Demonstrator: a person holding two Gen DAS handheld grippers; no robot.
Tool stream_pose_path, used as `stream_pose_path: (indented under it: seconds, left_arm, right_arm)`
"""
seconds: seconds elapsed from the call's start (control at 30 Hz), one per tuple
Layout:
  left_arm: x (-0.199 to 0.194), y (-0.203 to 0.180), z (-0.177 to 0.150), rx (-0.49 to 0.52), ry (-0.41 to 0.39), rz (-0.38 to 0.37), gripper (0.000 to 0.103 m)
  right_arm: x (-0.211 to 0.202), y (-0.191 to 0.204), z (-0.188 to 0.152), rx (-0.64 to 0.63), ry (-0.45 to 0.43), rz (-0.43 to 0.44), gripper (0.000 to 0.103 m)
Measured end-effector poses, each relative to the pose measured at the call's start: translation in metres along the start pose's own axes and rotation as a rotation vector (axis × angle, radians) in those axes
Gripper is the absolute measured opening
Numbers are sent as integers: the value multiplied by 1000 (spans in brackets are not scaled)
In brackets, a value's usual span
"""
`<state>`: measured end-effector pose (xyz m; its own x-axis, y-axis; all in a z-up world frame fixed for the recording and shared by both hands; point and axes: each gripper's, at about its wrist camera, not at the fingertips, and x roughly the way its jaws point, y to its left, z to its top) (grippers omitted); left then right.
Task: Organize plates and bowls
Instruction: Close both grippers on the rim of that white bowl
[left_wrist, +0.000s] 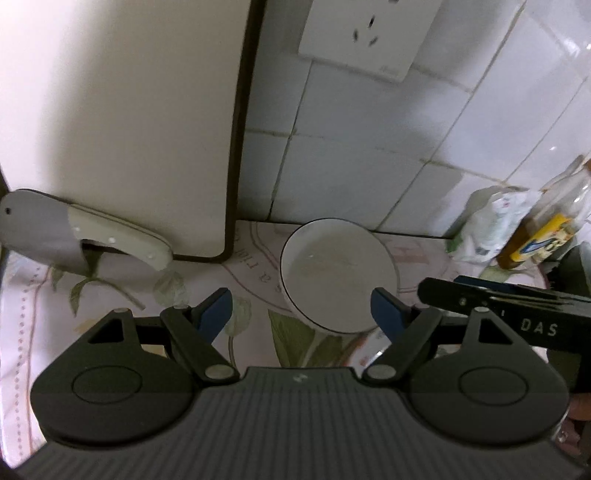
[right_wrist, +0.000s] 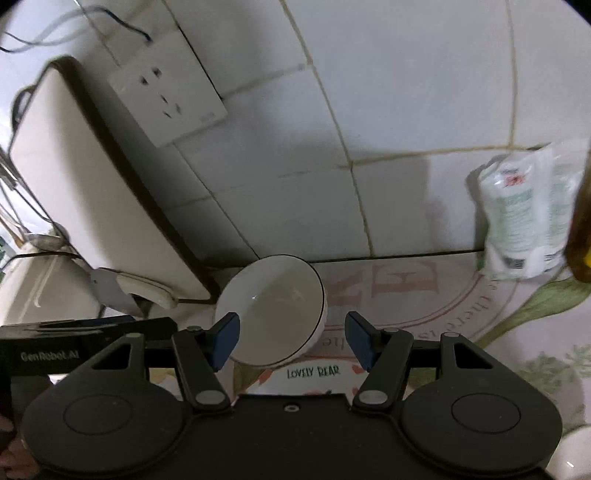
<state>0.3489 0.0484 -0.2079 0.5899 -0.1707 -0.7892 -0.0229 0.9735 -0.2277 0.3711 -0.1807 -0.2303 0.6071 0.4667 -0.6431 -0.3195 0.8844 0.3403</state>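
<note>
A white bowl (left_wrist: 338, 275) with a thin dark rim sits on the patterned countertop close to the tiled wall. It also shows in the right wrist view (right_wrist: 273, 310). My left gripper (left_wrist: 303, 314) is open, its blue pads just short of the bowl on either side. My right gripper (right_wrist: 291, 341) is open too, its left pad at the bowl's near edge. Under it lies a white plate (right_wrist: 314, 380) printed "LOVELY BEAR". The right gripper's body (left_wrist: 517, 306) shows at the right of the left wrist view.
A cutting board (left_wrist: 147, 129) leans on the wall at left with a cleaver (left_wrist: 74, 236) at its foot. A wall socket (left_wrist: 369, 33) is above. A plastic bag (right_wrist: 524, 214) and a bottle (left_wrist: 546, 229) stand at right. Another white dish (right_wrist: 569, 458) is at the right wrist view's lower right.
</note>
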Motion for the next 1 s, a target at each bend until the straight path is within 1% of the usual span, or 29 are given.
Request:
stream_pose_path:
  seconds: [0.1, 0.13, 0.17, 0.2, 0.27, 0.3, 0.33, 0.37, 0.4, 0.43, 0.47, 0.5, 0.53, 0.6, 0.63, 0.77, 0.83, 0.9, 1.0]
  left_arm:
    - [21, 0, 2, -4, 24, 10, 80]
    - [28, 2, 3, -12, 33, 11, 78]
    - [33, 3, 4, -23, 40, 11, 78]
    - [39, 5, 5, -37, 48, 9, 76]
    - [48, 9, 6, -67, 75, 0, 71]
    - [53, 10, 7, -82, 92, -3, 67]
    - [57, 12, 6, -89, 103, -2, 61]
    - [60, 12, 6, -93, 114, 0, 57]
    - [63, 13, 5, -94, 124, 3, 50]
    - [66, 12, 5, -93, 136, 6, 41]
    - [69, 12, 5, -93, 144, 2, 36]
    - [71, 12, 5, -94, 152, -4, 27]
    - [73, 11, 4, -96, 161, -8, 22]
    - [74, 12, 4, -114, 164, -29, 15]
    - [74, 11, 4, -114, 165, -24, 15]
    - [72, -3, 8, -40, 196, 37, 14]
    - [70, -5, 10, -41, 197, 34, 14]
    - [67, -7, 12, -39, 189, 40, 14]
    - [58, -13, 16, -9, 173, 64, 14]
  right_arm:
    - [23, -4, 0, 24, 27, -15, 68]
    - [29, -5, 1, 31, 36, -23, 68]
    - [33, -7, 1, 39, 43, -27, 65]
    - [37, -8, 1, 48, 49, -24, 57]
    - [45, -11, 2, 61, 63, -19, 46]
    - [49, -13, 3, 71, 73, -24, 44]
    - [51, -14, 3, 78, 78, -22, 42]
    - [53, -15, 3, 82, 78, -15, 40]
    - [54, -14, 4, 83, 79, -15, 39]
    - [55, -14, 5, 85, 85, -20, 38]
    - [58, -13, 5, 89, 92, -22, 35]
    - [61, -14, 6, 98, 99, -22, 31]
    - [63, -15, 6, 109, 106, -23, 30]
    - [67, -18, 6, 140, 123, -30, 24]
    - [69, -19, 6, 158, 133, -32, 23]
    - [69, -32, 9, 284, 161, 7, 23]
    - [68, -28, 10, 259, 161, -18, 23]
    - [65, -18, 10, 201, 158, -48, 23]
    - [59, -12, 8, 182, 159, -47, 24]
